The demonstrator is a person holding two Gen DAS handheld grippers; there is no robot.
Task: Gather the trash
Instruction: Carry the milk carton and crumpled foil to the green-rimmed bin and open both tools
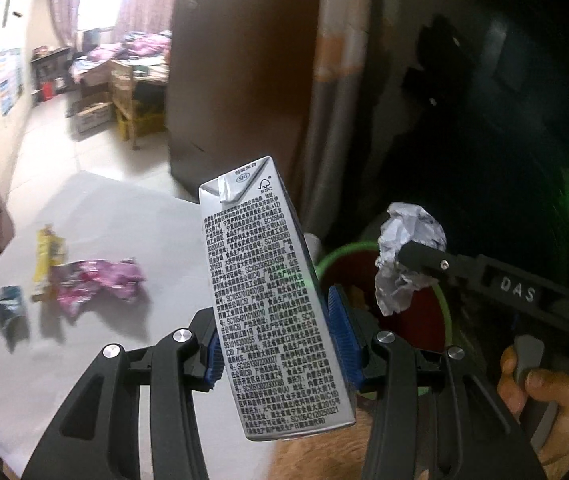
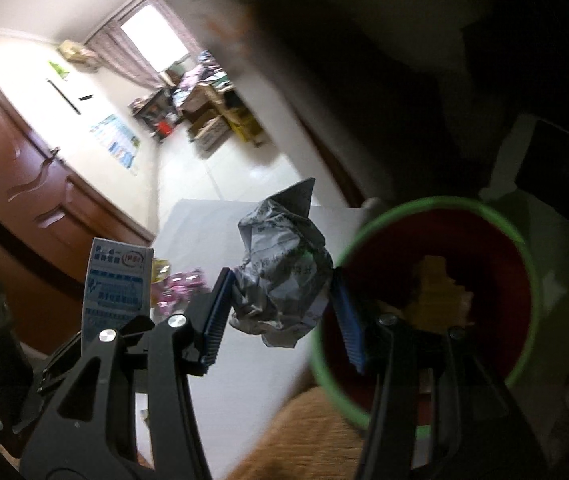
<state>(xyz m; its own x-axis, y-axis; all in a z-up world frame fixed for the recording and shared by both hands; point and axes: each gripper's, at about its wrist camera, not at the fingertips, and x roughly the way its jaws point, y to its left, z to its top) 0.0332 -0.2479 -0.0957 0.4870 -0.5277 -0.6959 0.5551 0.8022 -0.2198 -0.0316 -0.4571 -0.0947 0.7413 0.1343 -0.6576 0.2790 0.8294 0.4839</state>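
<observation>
2 pieces of trash near the bin: the left gripper [image 1: 278, 344] is clamped on a silver milk carton [image 1: 272, 296], the right gripper [image 2: 284, 312] pinching a crumpled paper ball [image 2: 284, 272] beside the green-rimmed red bin [image 2: 524, 248]. Released short of the rim, either could drop outside. 3 wrappers [image 1: 96, 284] lie on the white table [image 1: 84, 380].

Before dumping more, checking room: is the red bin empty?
Not empty. In the right wrist view, yellowish scraps lie inside the red bin; its depth is unclear.
</observation>
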